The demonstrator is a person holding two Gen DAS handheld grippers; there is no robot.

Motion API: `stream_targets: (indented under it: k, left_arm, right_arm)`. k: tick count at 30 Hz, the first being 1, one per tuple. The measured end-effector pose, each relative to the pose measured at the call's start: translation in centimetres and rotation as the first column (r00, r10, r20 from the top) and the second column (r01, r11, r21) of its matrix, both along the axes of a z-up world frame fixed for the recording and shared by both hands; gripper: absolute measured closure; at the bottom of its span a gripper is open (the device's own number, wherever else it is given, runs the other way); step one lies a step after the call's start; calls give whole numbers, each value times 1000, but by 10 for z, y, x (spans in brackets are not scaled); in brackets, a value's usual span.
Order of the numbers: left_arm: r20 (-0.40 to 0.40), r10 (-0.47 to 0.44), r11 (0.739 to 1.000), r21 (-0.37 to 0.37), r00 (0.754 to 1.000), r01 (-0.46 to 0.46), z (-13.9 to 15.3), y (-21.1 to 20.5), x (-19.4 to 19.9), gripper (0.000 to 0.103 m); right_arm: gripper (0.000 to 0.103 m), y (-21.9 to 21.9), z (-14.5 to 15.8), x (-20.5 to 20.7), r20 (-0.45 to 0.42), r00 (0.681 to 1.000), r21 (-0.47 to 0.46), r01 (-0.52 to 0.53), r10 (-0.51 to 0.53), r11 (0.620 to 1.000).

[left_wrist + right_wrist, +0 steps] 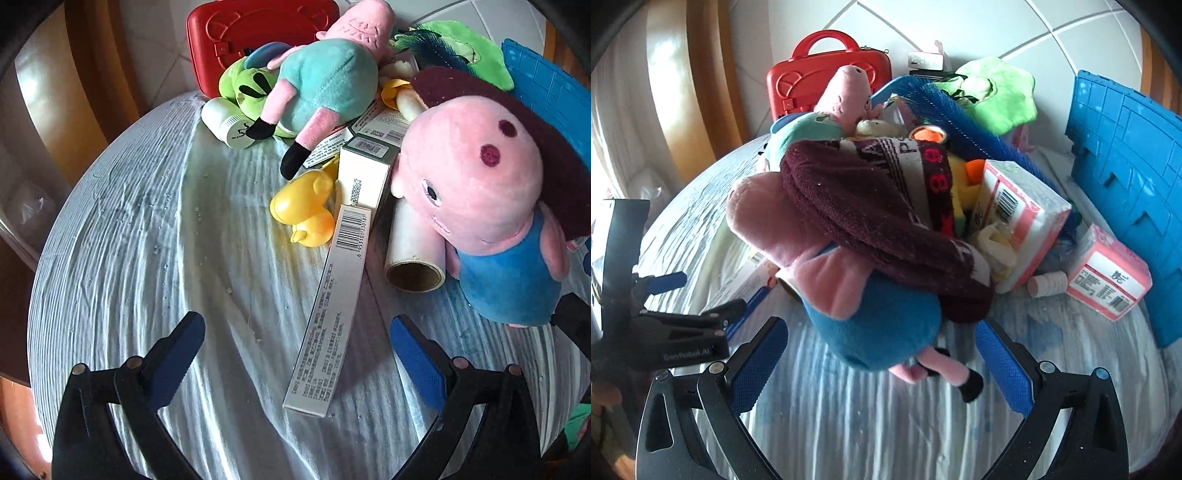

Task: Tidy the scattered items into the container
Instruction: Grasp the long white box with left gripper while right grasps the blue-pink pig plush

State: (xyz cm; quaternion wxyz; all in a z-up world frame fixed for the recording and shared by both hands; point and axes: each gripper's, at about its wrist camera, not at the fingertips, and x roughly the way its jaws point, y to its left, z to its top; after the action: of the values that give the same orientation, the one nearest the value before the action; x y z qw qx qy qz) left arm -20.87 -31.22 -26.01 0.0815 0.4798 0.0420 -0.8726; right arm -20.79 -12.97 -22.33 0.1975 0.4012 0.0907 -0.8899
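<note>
A pile of items lies on the striped cloth. In the left wrist view a long white carton (328, 310) lies between my open left gripper's (299, 350) fingers, a little ahead of them. Beside it are a yellow duck toy (306, 206), a film roll (413, 254) and a pink pig plush in a blue shirt (491, 206). In the right wrist view my open right gripper (882, 354) straddles that pig plush's (875, 317) blue body without touching it. A maroon towel (871, 214) drapes over it. The blue crate (1126, 177) stands at the right.
A red case (255, 33) stands at the back, with a second pig plush in teal (325, 81), a green plush (251, 92) and a white bottle (225, 122). Pink tissue packs (1108, 273), a blue brush-like mat (960, 122) and a green cloth (1001, 92) lie near the crate.
</note>
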Motion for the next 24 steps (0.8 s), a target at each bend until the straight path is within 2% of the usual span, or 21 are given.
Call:
stream_targets:
  k: [4, 5, 10, 12, 14, 16, 20, 22, 24]
  left_arm:
    - [13, -9, 1000, 19, 1000, 9, -16, -1, -10, 1]
    - [19, -14, 1000, 18, 1000, 14, -21, -1, -13, 4]
    - [27, -30, 999, 22, 999, 30, -34, 5, -22, 7]
    - [2, -35, 999, 36, 999, 35, -33, 5, -22, 18]
    - [-9, -42, 999, 30, 999, 43, -29, 8, -25, 53]
    - [-5, -55, 998, 40, 998, 55, -25, 9, -27, 73]
    - [-23, -49, 998, 42, 999, 50, -16, 11, -19, 76]
    - [-43, -48, 998, 30, 998, 50, -8, 13, -12, 80]
    - [-58, -57, 998, 16, 997, 58, 0, 16, -4, 81]
  right_arm:
    - [0, -14, -18, -11, -35, 999, 65, 30, -27, 997]
    - [0, -15, -23, -15, -33, 999, 69, 37, -35, 997]
    - [0, -18, -40, -28, -4, 999, 38, 39, -39, 998]
    - [0, -21, -44, -32, -1, 1000, 42, 31, -31, 999]
    - [0, -23, -47, -36, 1, 999, 31, 33, -33, 999]
    - [0, -23, -49, -41, 10, 999, 8, 41, -41, 999]
    - [2, -21, -47, -44, 64, 996, -11, 57, -56, 998]
    - [14, -21, -44, -39, 59, 996, -4, 67, -67, 998]
    - [17, -21, -42, -34, 59, 995, 2, 75, -75, 997]
